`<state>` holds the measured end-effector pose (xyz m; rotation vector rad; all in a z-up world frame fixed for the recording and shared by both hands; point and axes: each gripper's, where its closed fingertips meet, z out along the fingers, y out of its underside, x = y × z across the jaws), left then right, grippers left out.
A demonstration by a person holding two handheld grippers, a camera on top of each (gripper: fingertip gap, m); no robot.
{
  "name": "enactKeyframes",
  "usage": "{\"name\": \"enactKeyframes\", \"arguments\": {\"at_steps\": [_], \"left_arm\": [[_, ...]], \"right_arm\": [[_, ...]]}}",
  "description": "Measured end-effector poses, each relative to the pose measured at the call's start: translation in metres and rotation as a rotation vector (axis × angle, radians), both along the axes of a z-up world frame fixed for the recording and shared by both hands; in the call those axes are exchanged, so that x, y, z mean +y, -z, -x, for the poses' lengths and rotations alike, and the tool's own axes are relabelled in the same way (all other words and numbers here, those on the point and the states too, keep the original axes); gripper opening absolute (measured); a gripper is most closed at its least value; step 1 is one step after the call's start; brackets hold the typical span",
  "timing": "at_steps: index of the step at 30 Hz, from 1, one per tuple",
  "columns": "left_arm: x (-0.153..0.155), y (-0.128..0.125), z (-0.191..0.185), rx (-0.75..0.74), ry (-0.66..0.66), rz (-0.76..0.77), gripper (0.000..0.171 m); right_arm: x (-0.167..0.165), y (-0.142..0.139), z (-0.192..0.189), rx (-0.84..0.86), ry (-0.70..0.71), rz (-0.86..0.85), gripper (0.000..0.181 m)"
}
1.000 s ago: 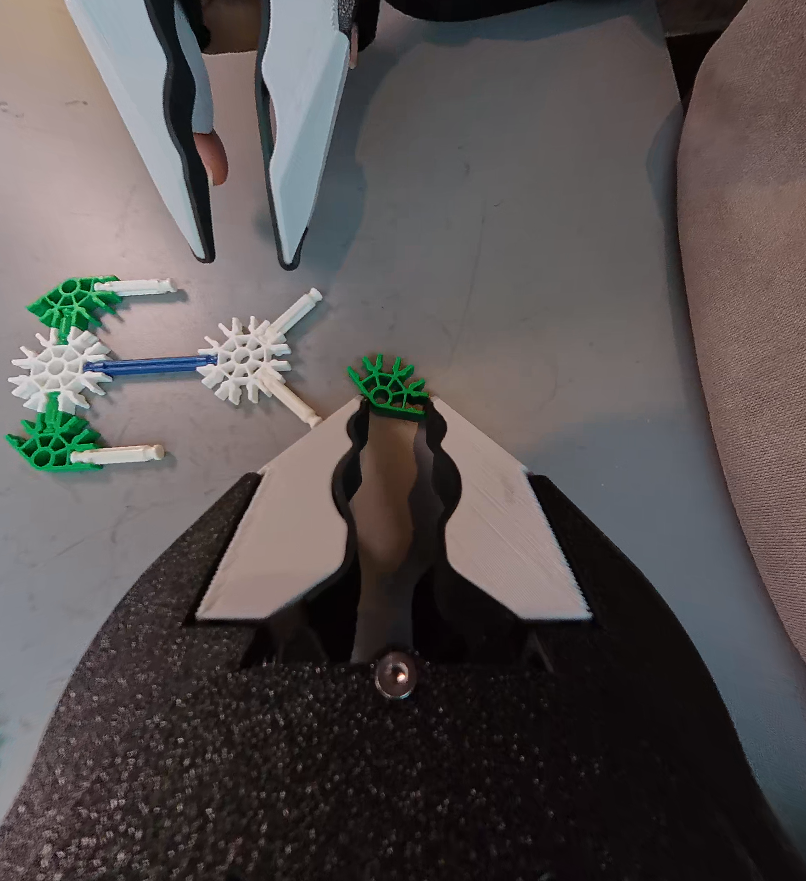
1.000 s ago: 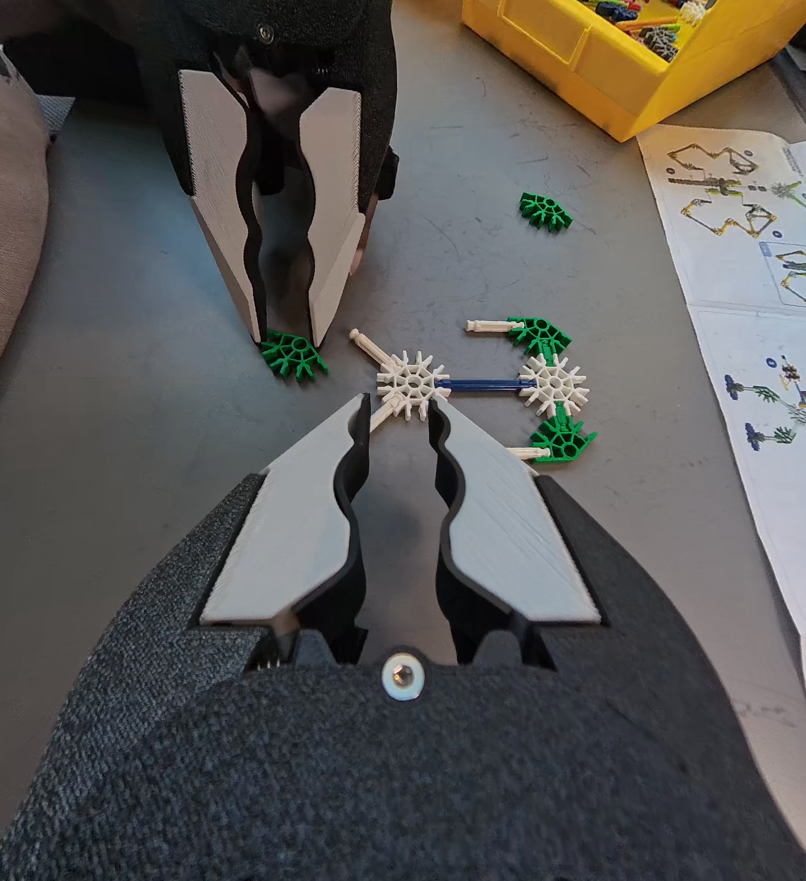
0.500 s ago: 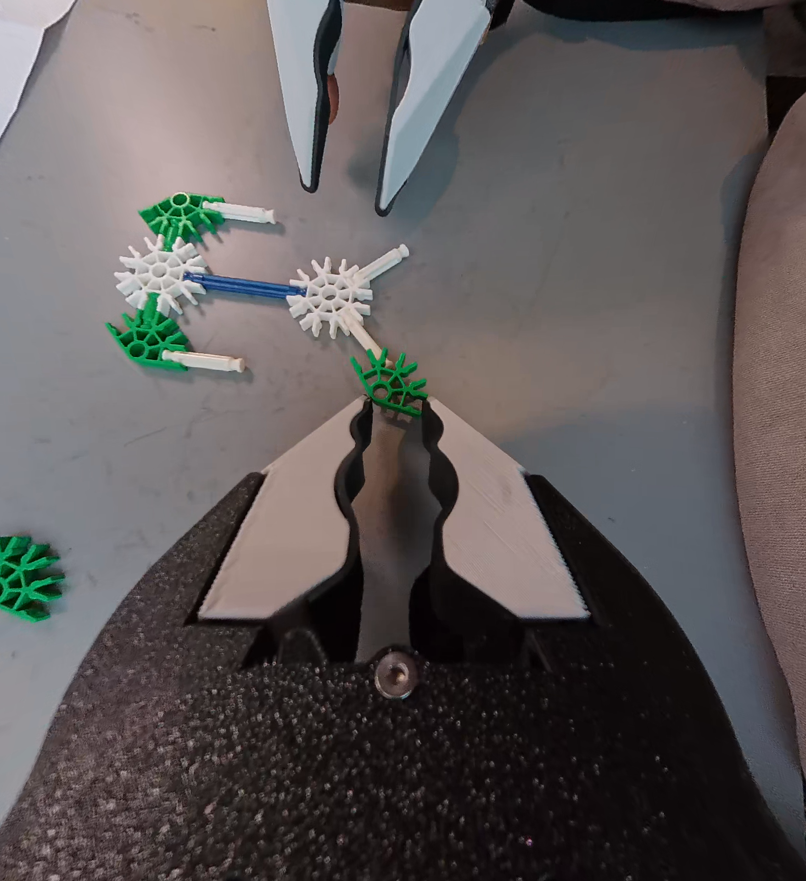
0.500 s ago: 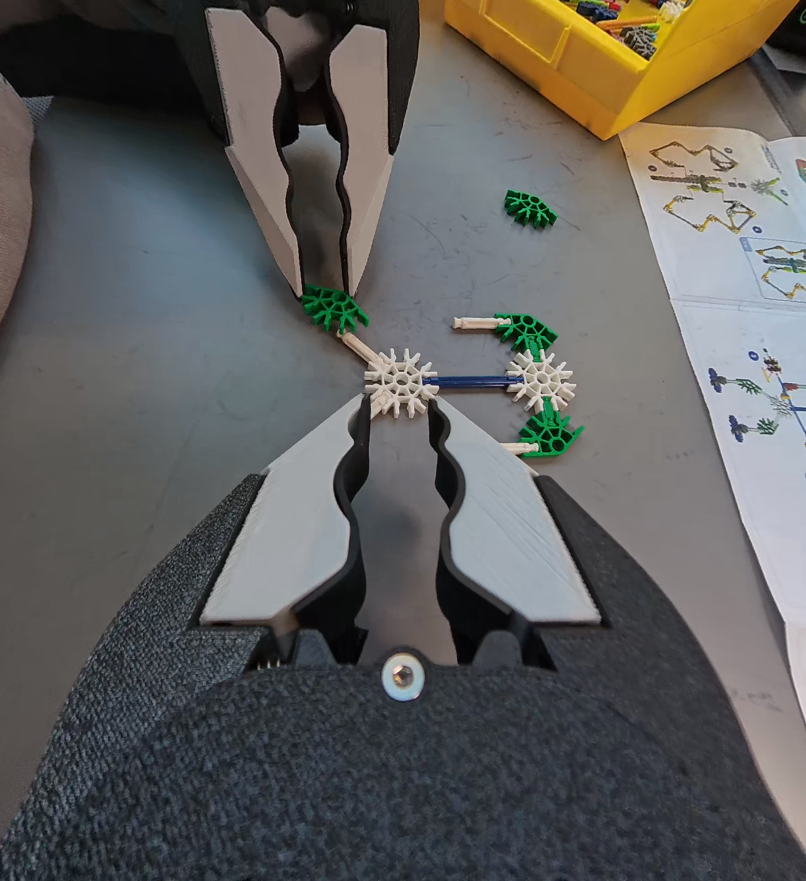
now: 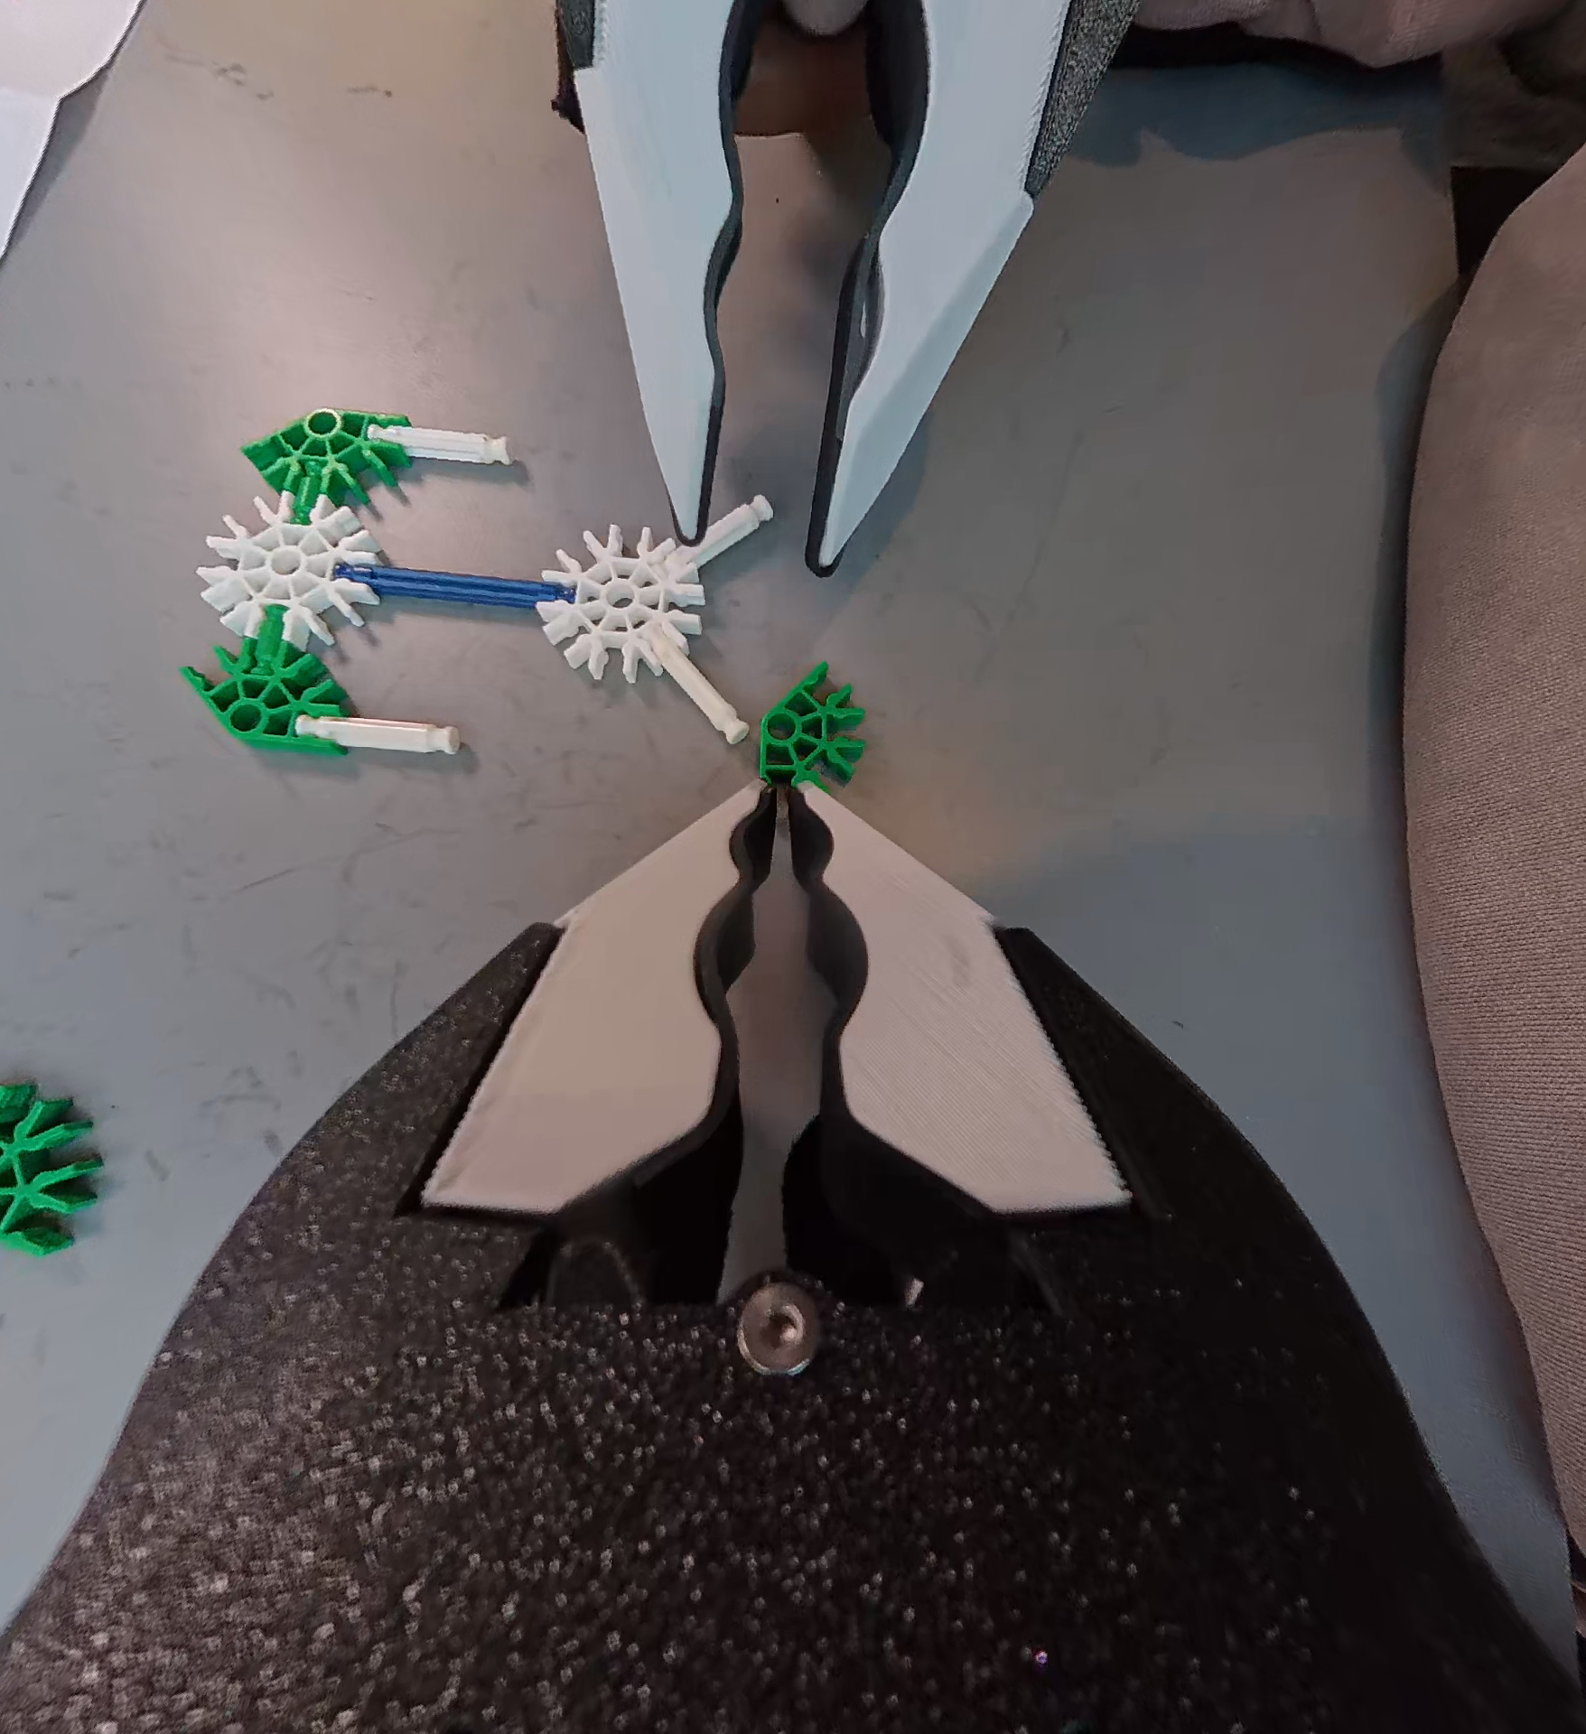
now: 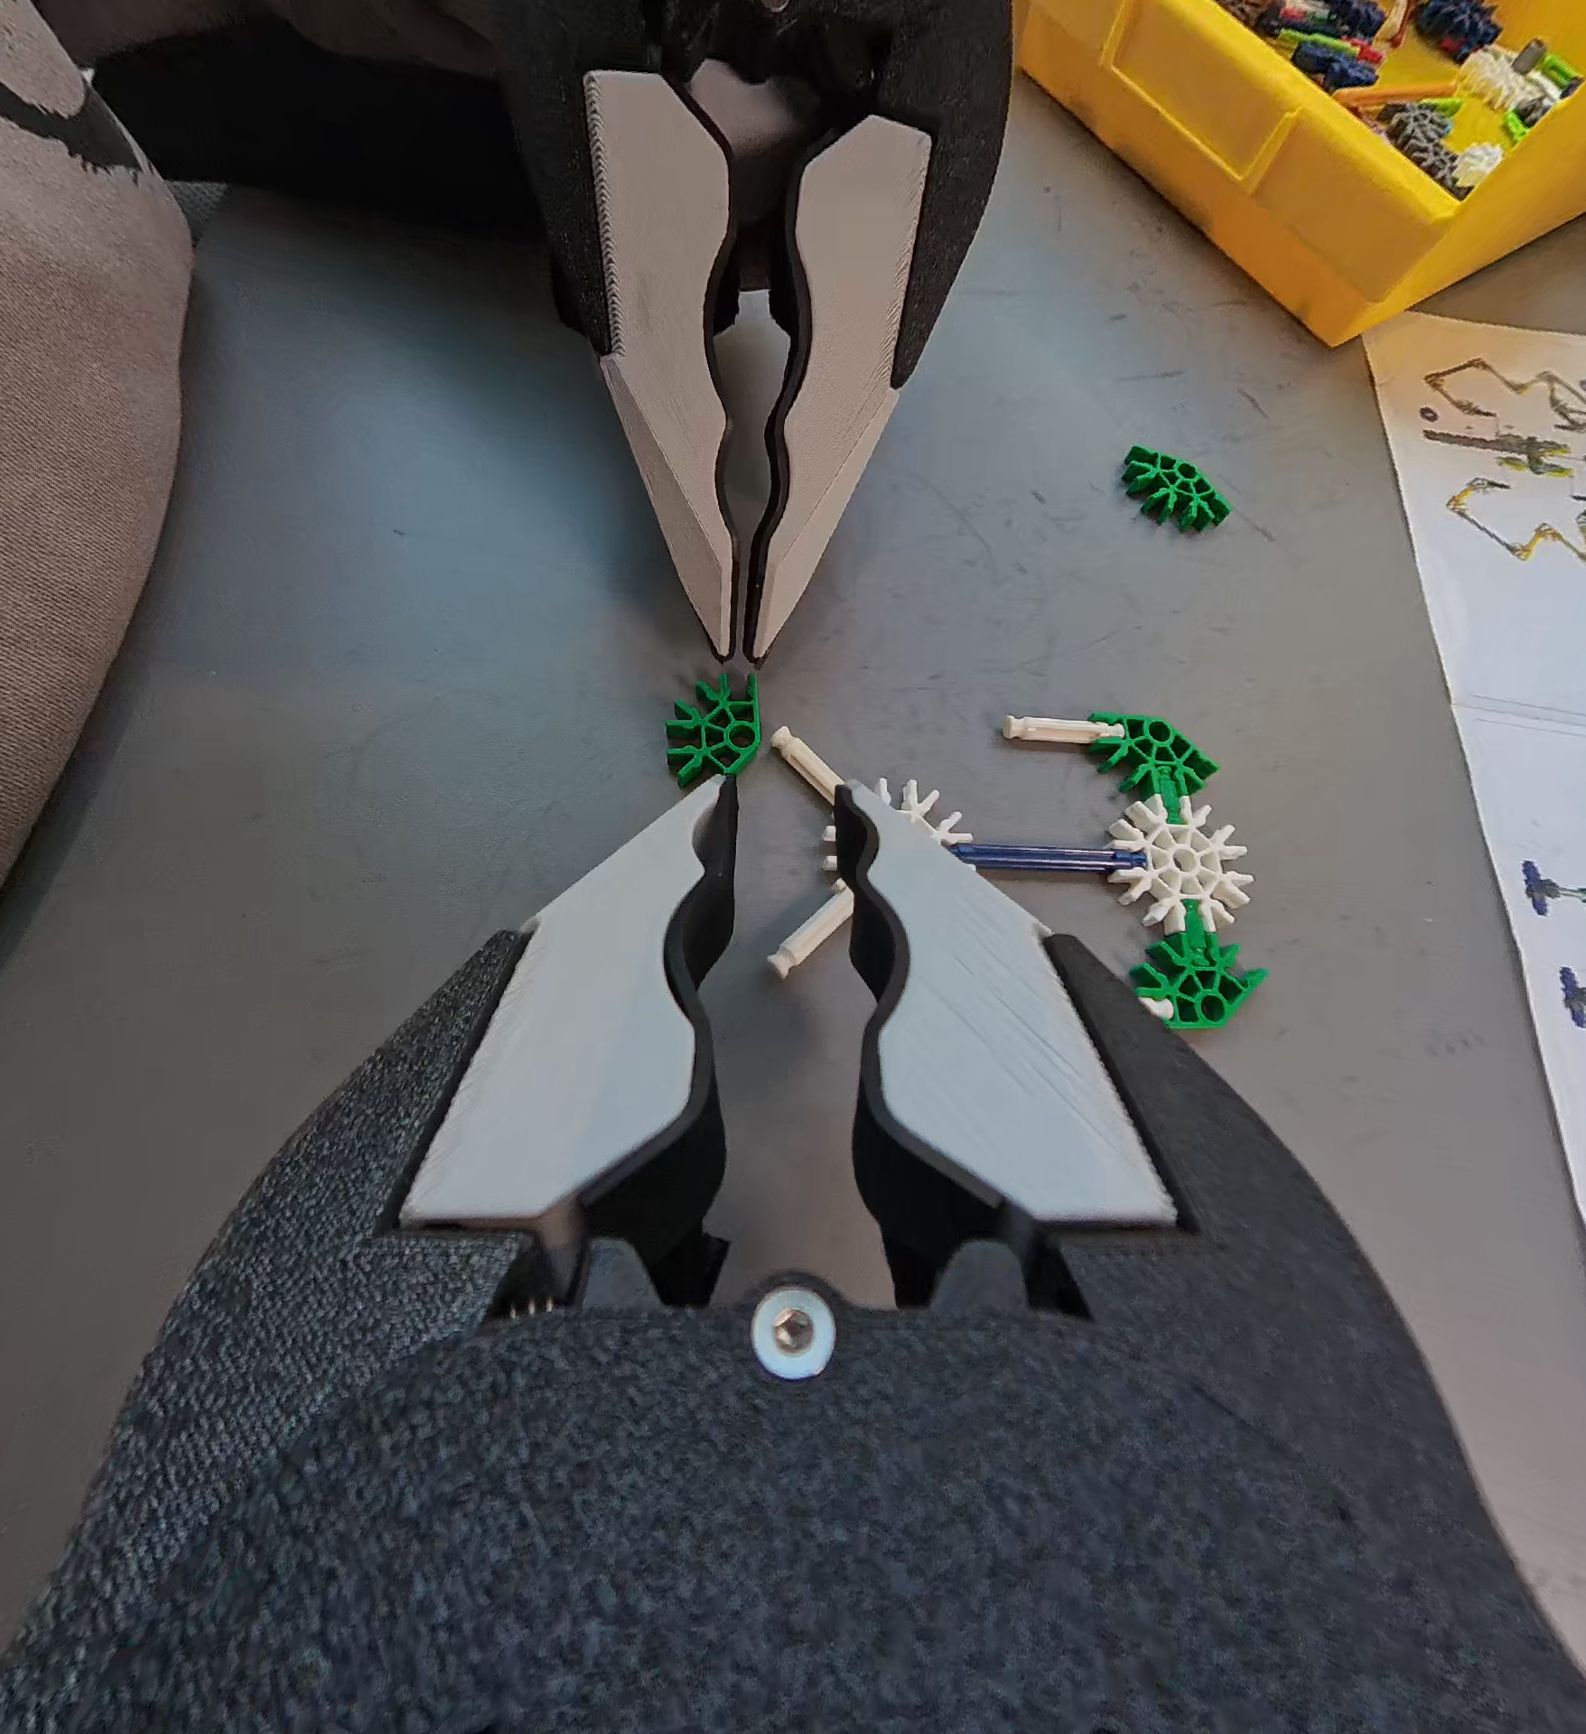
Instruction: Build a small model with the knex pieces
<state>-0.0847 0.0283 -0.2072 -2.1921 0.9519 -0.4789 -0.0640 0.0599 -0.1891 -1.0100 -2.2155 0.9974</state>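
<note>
Grey table point(image 6: 395, 657); yellow bin point(image 6: 1240, 141) holds mixed plastic construction pieces point(image 6: 1427, 84).

The left tongs point(image 5: 778, 796) point forward and down at the counter point(image 5: 1146, 563), their tips nearly together with only a hairline gap. The right tongs point(image 6: 785, 788) face them from the opposite side, tips spread apart and angled low over the counter. The two pairs stand tip to tip, close but not touching.

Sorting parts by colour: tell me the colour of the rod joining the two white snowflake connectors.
Blue rod; clearest in the left wrist view.
</note>
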Motion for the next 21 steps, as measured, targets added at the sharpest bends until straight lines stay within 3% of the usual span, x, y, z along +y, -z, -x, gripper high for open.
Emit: {"name": "enactKeyframes", "arguments": {"at_steps": [5, 10, 16, 21], "left_arm": [[-0.001, 0.004, 0.003, 0.012, 0.005, 0.012, 0.003], [0.003, 0.008, 0.001, 0.04, 0.005, -0.002, 0.025], [0.001, 0.011, -0.004, 0.1, 0.012, 0.008, 0.016], [0.001, 0.011, 0.005, 0.136, -0.058, 0.044, 0.014]], "right_arm": [[0.0, 0.004, -0.001, -0.014, -0.003, -0.055, 0.017], [0.013, 0.008, 0.008, -0.015, 0.055, -0.103, 0.019], [0.029, 0.025, 0.0, -0.12, 0.1, -0.189, 0.02], [0.038, 0.025, -0.011, -0.188, 0.136, -0.195, 0.015]]}}
